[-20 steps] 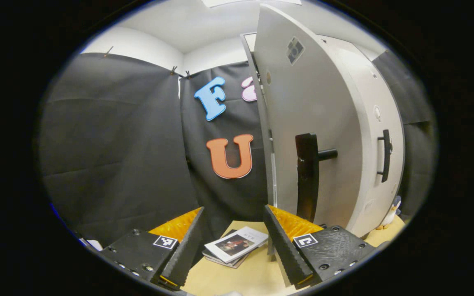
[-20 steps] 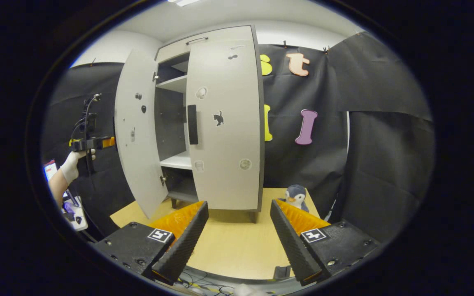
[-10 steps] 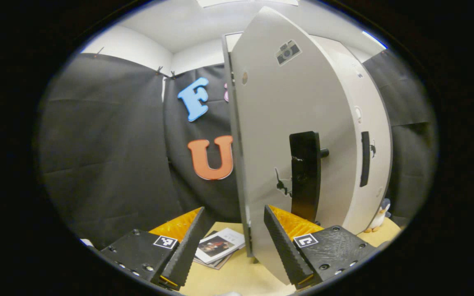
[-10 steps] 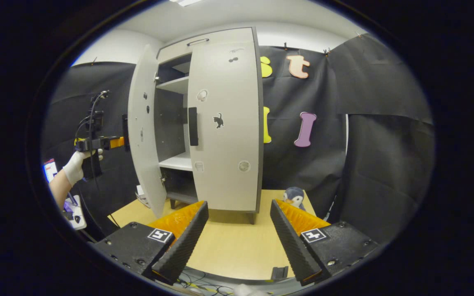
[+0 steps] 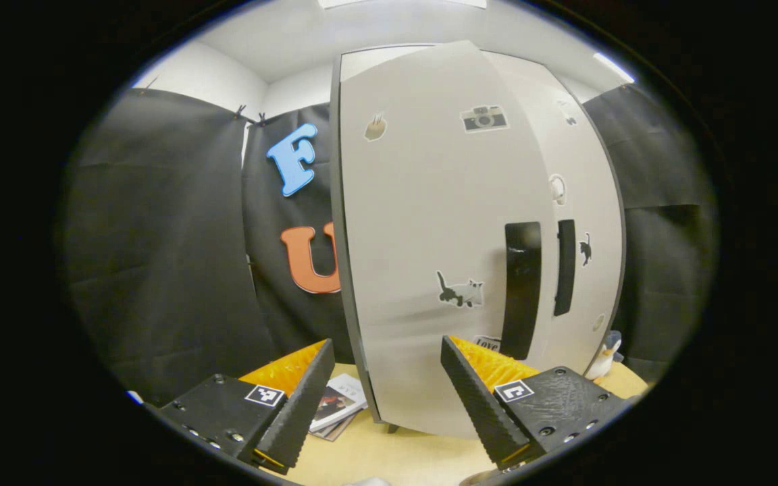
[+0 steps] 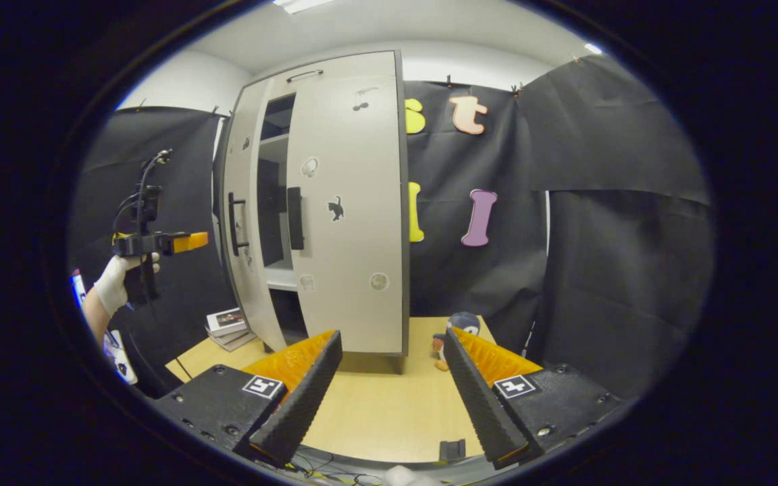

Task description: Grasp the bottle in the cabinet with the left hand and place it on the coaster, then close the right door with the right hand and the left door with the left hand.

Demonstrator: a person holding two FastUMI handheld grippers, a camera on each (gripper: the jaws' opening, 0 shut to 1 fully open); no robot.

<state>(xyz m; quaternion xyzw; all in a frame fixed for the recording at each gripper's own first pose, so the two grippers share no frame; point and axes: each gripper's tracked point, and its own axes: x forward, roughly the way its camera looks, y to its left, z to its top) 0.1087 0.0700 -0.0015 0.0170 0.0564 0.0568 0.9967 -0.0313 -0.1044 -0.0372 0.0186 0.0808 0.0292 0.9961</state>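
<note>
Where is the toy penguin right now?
In the right gripper view the toy penguin stands on the wooden table, just right of the cabinet's bottom corner, against the black cloth wall.

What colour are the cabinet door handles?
Black, on light grey doors; the handles show best in the left gripper view.

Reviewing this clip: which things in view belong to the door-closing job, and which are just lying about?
Part of the job:
- cabinet
- left door, nearly shut, a gap remaining
- right door, closed
- left hand-held gripper, open
- right hand-held gripper, open, back from the cabinet

Just lying about:
- books beside the cabinet
- penguin toy on the table
</note>
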